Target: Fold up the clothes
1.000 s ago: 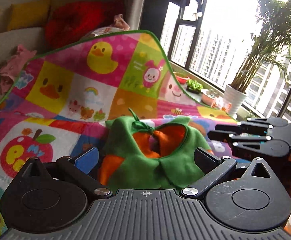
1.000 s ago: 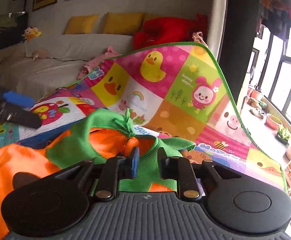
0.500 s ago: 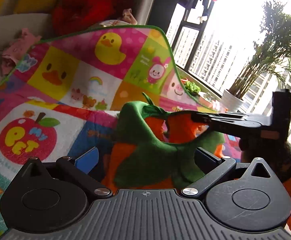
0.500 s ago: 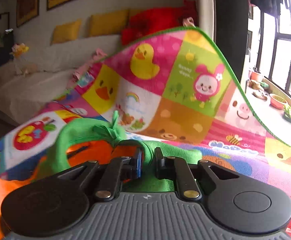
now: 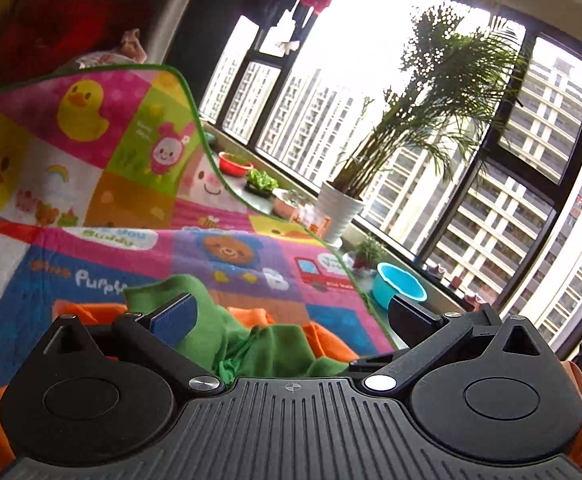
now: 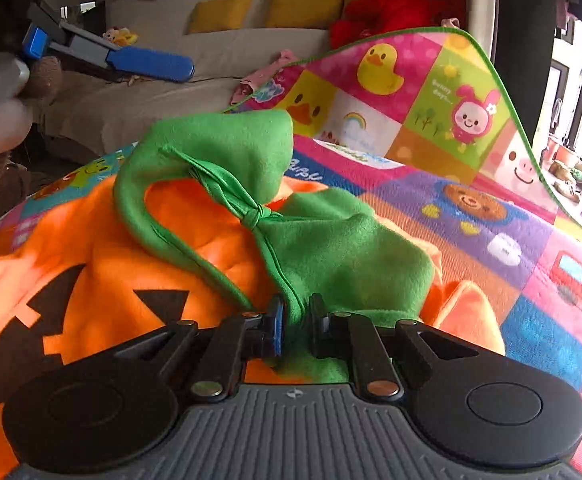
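An orange pumpkin costume (image 6: 91,248) with a black jack-o'-lantern face and a green collar (image 6: 331,248) lies on a colourful play mat (image 6: 471,220). My right gripper (image 6: 294,316) is shut on the green collar edge. My left gripper (image 5: 291,312) is open wide, above the green collar (image 5: 227,336) and orange cloth (image 5: 251,314), gripping nothing. The left gripper also shows in the right wrist view (image 6: 147,62), raised at the upper left with its blue pad visible.
The mat's far end (image 5: 91,120) curves up against a sofa with yellow cushions (image 6: 291,8) and a red plush (image 6: 391,12). A window sill holds a potted palm (image 5: 339,208), small pots and a blue bowl (image 5: 399,288).
My left gripper has swung right toward the window and lifted away from the costume. My right gripper has pulled the green collar down and closer; the pumpkin face now shows.
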The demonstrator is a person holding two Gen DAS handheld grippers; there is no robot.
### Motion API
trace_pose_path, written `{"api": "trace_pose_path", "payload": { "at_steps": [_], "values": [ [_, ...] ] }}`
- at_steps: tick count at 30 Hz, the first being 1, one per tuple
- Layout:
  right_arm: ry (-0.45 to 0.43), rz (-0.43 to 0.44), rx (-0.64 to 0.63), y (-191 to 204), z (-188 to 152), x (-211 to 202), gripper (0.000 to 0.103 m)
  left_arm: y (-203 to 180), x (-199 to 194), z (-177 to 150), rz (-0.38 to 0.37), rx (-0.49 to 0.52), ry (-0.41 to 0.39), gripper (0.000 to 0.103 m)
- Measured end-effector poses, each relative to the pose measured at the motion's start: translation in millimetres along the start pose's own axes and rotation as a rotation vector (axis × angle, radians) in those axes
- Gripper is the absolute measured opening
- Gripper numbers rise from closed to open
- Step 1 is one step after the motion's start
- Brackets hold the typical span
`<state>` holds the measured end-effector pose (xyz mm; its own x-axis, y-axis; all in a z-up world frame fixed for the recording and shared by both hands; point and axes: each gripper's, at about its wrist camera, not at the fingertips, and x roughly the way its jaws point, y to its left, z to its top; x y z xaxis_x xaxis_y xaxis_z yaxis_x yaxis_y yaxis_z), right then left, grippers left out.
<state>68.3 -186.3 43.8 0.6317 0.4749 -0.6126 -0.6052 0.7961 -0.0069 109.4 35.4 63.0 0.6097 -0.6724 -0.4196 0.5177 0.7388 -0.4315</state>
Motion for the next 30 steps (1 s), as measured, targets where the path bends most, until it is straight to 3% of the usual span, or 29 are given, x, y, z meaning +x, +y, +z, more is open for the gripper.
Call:
{"api": "trace_pose_path", "payload": {
  "at_steps": [4, 7, 14, 15, 19, 21, 26, 30],
  "values": [
    [-0.026, 0.018, 0.025, -6.4, -6.3, -8.4, 0.014, 38.0, 40.2, -24.0, 0.062, -0.119, 0.132, 0.103],
    [-0.069, 0.030, 0.054, -16.4, -4.5, -22.9, 0.023, 61.6, 58.0, -36.8, 0.089, -0.184, 0.183, 0.103],
    [-0.136, 0.081, 0.185, -42.5, 28.8, -15.6, 0.026, 54.4, 62.9, -39.9, 0.133, -0.101, 0.191, 0.103],
    [-0.125, 0.089, 0.202, -44.8, 31.9, -8.6, 0.026, 52.8, 61.6, -39.4, 0.137, -0.100, 0.192, 0.103],
    [0.075, 0.060, 0.218, -41.9, 17.3, 45.4, 0.026, 47.0, 42.5, -37.5, 0.141, -0.118, 0.168, 0.103],
    [0.085, 0.067, 0.220, -42.4, 10.2, 48.2, 0.027, 43.5, 33.6, -37.6, 0.128, -0.105, 0.154, 0.103],
    [-0.009, 0.109, 0.479, -93.5, 26.1, 25.6, 0.028, 46.4, 38.9, -45.0, 0.141, -0.089, 0.181, 0.103],
    [0.040, 0.125, 0.712, -140.1, 20.5, 40.9, 0.028, 46.3, 40.9, -50.3, 0.151, -0.071, 0.175, 0.103]
  ]
}}
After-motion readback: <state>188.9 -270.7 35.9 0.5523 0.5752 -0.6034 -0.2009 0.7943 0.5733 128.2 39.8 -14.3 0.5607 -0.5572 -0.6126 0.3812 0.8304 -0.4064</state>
